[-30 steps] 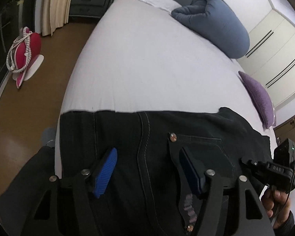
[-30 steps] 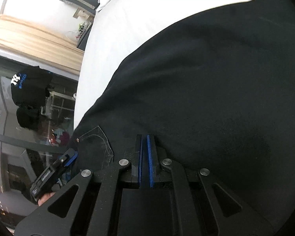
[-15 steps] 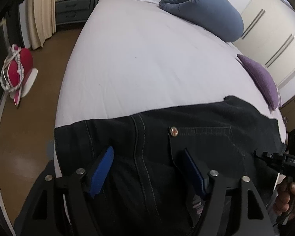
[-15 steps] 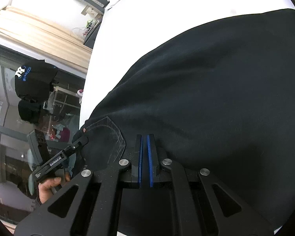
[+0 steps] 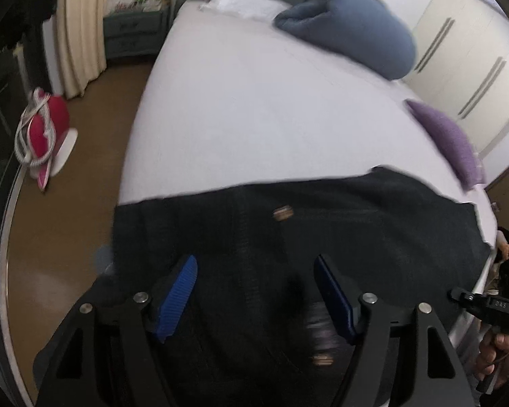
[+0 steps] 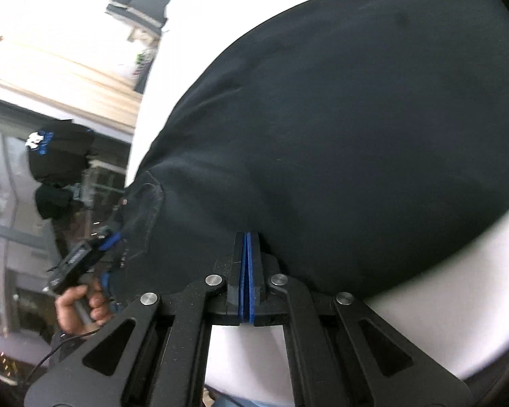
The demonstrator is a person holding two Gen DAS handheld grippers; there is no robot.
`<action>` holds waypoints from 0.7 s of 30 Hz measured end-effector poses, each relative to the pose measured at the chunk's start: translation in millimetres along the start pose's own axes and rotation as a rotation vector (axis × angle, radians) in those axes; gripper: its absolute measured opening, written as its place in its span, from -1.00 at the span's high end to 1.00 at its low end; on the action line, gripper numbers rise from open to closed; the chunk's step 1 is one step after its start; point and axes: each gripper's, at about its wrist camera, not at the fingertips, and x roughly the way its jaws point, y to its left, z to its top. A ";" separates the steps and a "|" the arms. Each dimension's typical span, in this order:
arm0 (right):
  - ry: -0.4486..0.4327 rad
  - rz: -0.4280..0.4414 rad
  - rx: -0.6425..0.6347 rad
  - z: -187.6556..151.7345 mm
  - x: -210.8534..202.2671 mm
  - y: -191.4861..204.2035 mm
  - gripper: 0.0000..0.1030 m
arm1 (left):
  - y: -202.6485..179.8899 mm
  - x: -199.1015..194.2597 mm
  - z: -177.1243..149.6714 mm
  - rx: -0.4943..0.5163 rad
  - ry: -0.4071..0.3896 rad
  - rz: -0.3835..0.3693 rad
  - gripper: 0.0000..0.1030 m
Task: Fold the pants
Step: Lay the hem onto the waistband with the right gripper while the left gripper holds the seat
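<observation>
At bed's near edge | pants (image 5: 322,224) flat, dragged sideways | left tongs (image 5: 254,291) wide, empty | right tongs (image 6: 248,254) pinching hem, starting to loosen | fold pending

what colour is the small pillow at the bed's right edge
Purple pillow, clearest in the left wrist view.

Faint digits, too blurred to read with certainty, on the black body of the right gripper (image 5: 492,305) at the left wrist view's right edge. White-and-blue lettering, illegible, on a dark cap (image 6: 57,149) in the right wrist view. Nothing else readable.
</observation>
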 end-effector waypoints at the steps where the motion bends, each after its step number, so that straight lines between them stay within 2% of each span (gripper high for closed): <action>1: -0.020 0.032 -0.007 2.8 -4.3 8.5 0.84 | -9.2 -4.1 1.4 -0.005 -0.014 -0.027 -0.42; 3: -0.044 0.161 -0.037 9.7 -0.7 32.1 0.84 | -28.8 -3.9 3.9 -0.020 -0.025 -0.111 -0.43; 4: -0.031 0.226 -0.051 13.2 8.4 45.0 0.84 | -38.4 0.0 3.2 -0.021 -0.019 -0.144 -0.44; 6: 0.029 0.294 -0.065 15.1 34.4 59.1 0.84 | -58.7 17.4 -0.8 -0.015 0.027 -0.182 -0.44; 8: 0.091 0.250 -0.050 10.5 59.3 56.5 0.84 | -75.9 36.9 -15.2 0.014 0.097 -0.209 -0.44; 10: 0.176 0.236 0.009 -2.7 80.0 36.9 0.91 | -81.2 46.9 -33.8 0.026 0.134 -0.190 -0.43; 11: 0.141 0.266 -0.014 -7.9 72.7 32.2 0.91 | -83.3 44.8 -44.7 0.055 0.118 -0.180 -0.43; 14: 0.126 0.239 -0.054 -16.1 48.7 18.4 0.92 | -87.3 30.2 -66.1 0.155 0.098 -0.160 -0.43; 17: 0.113 0.236 0.004 -18.5 21.2 -5.7 0.93 | -85.4 16.5 -69.3 0.166 0.101 -0.139 -0.43; 19: 0.040 0.212 -0.004 -8.0 -10.9 -11.8 0.91 | -88.4 0.3 -61.7 0.156 0.062 -0.132 -0.44; 21: -0.054 0.287 0.014 14.6 -36.2 -15.3 0.91 | -96.0 -8.0 -45.5 0.148 0.013 -0.164 -0.44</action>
